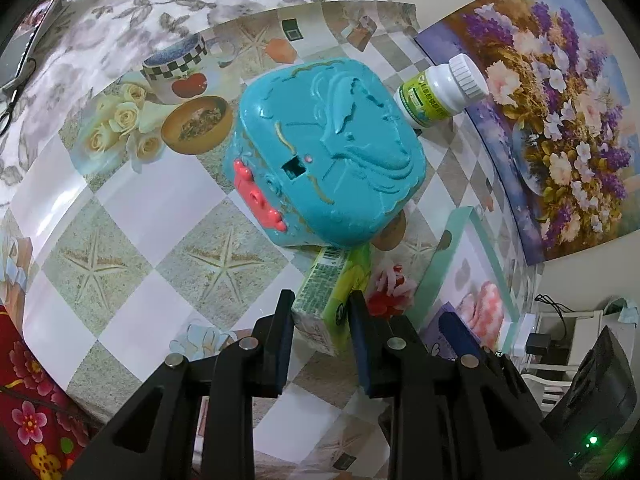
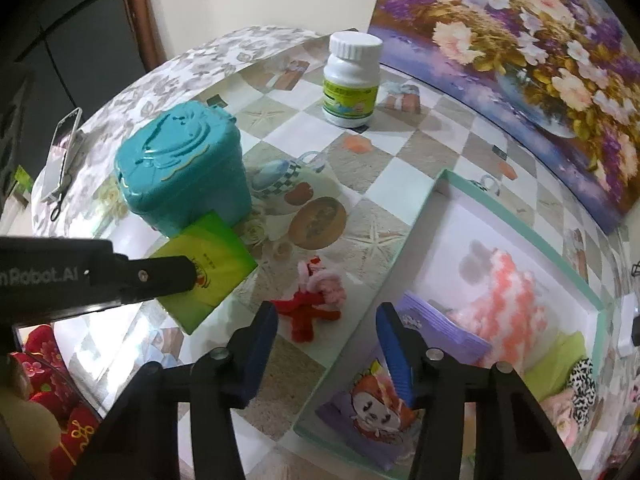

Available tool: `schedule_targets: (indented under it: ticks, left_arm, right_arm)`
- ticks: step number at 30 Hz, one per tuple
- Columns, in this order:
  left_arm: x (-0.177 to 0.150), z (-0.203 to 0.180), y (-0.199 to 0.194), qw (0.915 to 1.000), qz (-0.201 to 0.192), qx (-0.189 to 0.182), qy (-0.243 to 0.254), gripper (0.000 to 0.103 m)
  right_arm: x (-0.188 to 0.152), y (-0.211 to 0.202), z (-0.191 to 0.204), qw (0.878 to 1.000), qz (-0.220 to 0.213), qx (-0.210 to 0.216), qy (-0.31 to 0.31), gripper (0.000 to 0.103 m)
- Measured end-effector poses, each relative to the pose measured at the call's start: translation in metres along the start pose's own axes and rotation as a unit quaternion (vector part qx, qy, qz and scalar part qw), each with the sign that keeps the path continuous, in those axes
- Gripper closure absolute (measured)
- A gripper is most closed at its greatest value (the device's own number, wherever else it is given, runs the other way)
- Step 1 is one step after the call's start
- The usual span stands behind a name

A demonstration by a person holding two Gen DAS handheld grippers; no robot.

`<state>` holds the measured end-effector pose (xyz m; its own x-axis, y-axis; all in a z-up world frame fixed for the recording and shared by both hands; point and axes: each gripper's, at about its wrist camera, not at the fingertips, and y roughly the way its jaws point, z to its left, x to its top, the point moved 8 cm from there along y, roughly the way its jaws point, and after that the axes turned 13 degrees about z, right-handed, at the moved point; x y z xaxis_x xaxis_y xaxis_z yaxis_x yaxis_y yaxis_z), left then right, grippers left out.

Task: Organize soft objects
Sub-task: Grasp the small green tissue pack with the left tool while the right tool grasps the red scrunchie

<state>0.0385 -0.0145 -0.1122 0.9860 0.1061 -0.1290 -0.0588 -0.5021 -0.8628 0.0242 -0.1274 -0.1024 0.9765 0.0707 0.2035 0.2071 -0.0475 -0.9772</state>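
Observation:
My left gripper is shut on a green tissue pack, which it holds tilted just above the table in front of the teal plastic case. The right wrist view shows that pack at the left. My right gripper is open with nothing between its pads. It hovers over the teal rim of the white tray. A red and pink fuzzy toy lies on the table just beyond it. Inside the tray are a pink and white fluffy item, a purple tissue pack and a cartoon-printed pack.
A white pill bottle stands at the back of the table. A flower painting leans along the right side. A phone lies at the far left edge. Red flowered cloth hangs below the near edge.

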Motion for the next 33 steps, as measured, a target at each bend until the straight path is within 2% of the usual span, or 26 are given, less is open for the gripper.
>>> schedule_targets:
  ticks: [9,18,23,26,33]
  left_arm:
    - [-0.002,0.005,0.002,0.9999,0.013,-0.001,-0.009,0.075]
    - [-0.002,0.006,0.008,0.9997,0.02,-0.001,-0.016,0.075]
    - [-0.001,0.005,0.011,0.9997,0.02,0.002,-0.016,0.075]
    - [-0.001,0.005,0.011,0.9997,0.021,0.003,-0.016,0.075]
    - [0.0,0.005,0.013,0.9996,0.022,0.004,-0.015,0.075]
  right_arm:
    - [0.009,0.01,0.009,1.0,0.006,-0.01,-0.027,0.051]
    - [0.016,0.025,0.009,0.999,0.021,-0.018,-0.027,0.052]
    - [0.018,0.035,0.01,0.999,0.032,-0.024,-0.026,0.058]
    - [0.019,0.037,0.007,0.999,0.032,-0.027,-0.022,0.068]
    - [0.017,0.036,0.007,0.999,0.031,-0.026,-0.022,0.071]
